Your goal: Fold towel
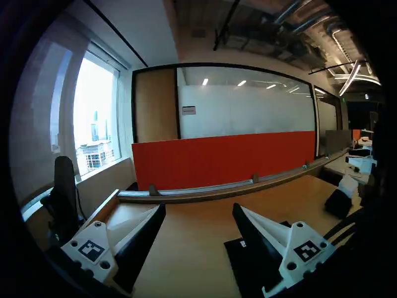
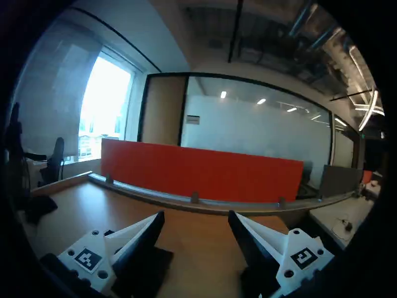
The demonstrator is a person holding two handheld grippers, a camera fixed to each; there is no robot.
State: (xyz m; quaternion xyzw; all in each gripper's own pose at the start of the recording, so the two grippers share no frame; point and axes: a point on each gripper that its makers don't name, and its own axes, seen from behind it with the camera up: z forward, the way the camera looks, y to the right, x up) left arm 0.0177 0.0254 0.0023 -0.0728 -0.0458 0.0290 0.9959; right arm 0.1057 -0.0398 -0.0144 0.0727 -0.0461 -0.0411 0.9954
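My left gripper (image 1: pixel 198 208) stands open above a wooden desk (image 1: pixel 198 238), with nothing between its fingers. A dark flat piece (image 1: pixel 243 263), possibly the towel, lies on the desk under its right finger. My right gripper (image 2: pixel 195 216) is also open and empty over the same desk (image 2: pixel 198 253). The dark flat piece (image 2: pixel 156 268) shows below its left finger. Neither gripper touches the dark piece as far as I can tell.
A red divider panel (image 1: pixel 223 159) with a metal rail runs along the far edge of the desk. A black office chair (image 1: pixel 64 198) stands by the window on the left. A black and white object (image 1: pixel 342 196) sits at the desk's right side.
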